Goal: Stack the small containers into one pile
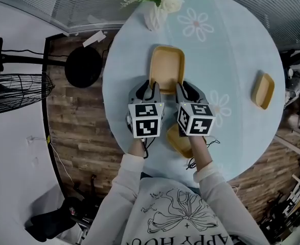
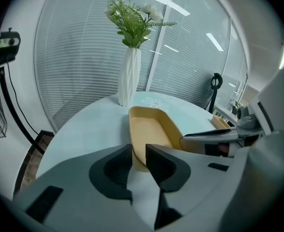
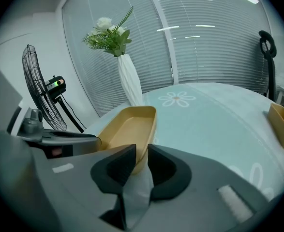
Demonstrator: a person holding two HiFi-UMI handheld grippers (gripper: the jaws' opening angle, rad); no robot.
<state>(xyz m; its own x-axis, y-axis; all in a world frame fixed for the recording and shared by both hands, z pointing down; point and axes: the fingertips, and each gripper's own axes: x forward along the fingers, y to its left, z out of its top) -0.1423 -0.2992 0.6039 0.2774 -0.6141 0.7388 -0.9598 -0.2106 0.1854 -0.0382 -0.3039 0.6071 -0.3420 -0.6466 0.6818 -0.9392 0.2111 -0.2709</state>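
A long yellow container (image 1: 166, 68) lies in the middle of the round table (image 1: 231, 45). My left gripper (image 1: 151, 92) is closed on its near left rim, my right gripper (image 1: 183, 92) on its near right rim. In the left gripper view the container's wall (image 2: 154, 129) fills the narrow gap of the left gripper (image 2: 139, 152). The right gripper view shows the same yellow wall (image 3: 129, 127) pinched in the right gripper (image 3: 142, 154). A second yellow container (image 1: 262, 91) sits at the table's right edge. A third one (image 1: 178, 142) lies under my hands, partly hidden.
A white vase (image 1: 156, 15) with flowers stands at the table's far side, just beyond the middle container. A black fan (image 1: 17, 88) and a round black base (image 1: 83, 68) stand on the wooden floor to the left.
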